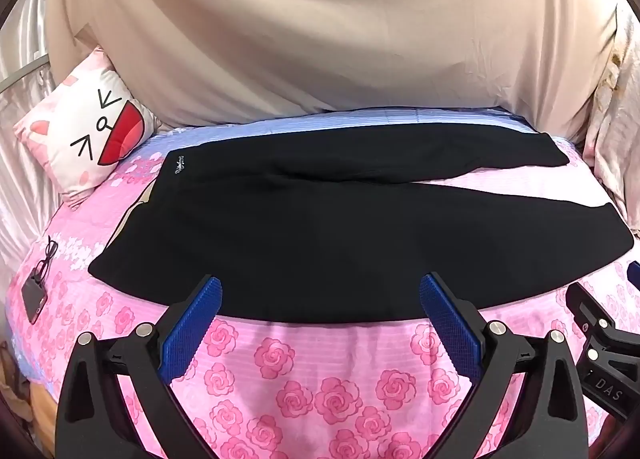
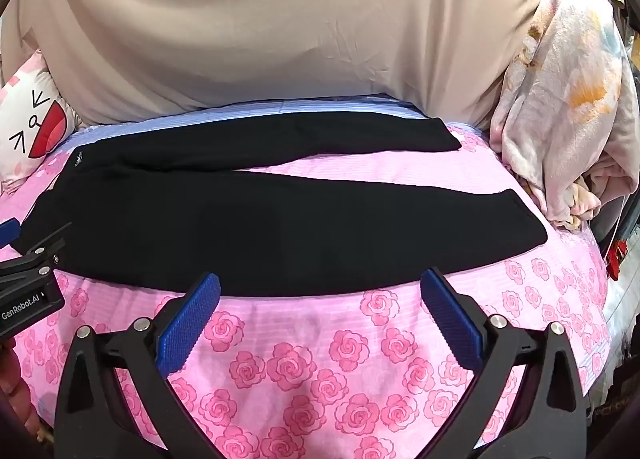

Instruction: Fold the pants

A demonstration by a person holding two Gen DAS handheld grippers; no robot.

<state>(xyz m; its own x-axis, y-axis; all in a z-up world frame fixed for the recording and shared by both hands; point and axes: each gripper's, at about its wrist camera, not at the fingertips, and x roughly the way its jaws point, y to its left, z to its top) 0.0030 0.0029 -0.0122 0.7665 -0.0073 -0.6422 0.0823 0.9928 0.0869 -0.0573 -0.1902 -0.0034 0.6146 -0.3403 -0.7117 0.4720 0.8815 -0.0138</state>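
Black pants (image 1: 320, 227) lie flat on a pink rose-print bed sheet (image 1: 304, 371), waistband at the left, two legs spread apart toward the right. They also show in the right wrist view (image 2: 248, 227). My left gripper (image 1: 320, 291) is open and empty, its tips just over the pants' near edge. My right gripper (image 2: 320, 287) is open and empty at the near edge of the near leg. The right gripper's body shows at the right of the left wrist view (image 1: 604, 347); the left gripper's body shows at the left of the right wrist view (image 2: 28, 287).
A cat-face pillow (image 1: 88, 131) rests at the back left. A beige draped cloth (image 1: 320, 27) covers the back. A phone with a cord (image 1: 34, 291) lies on the sheet at left. A bundled floral blanket (image 2: 560, 111) stands at the right.
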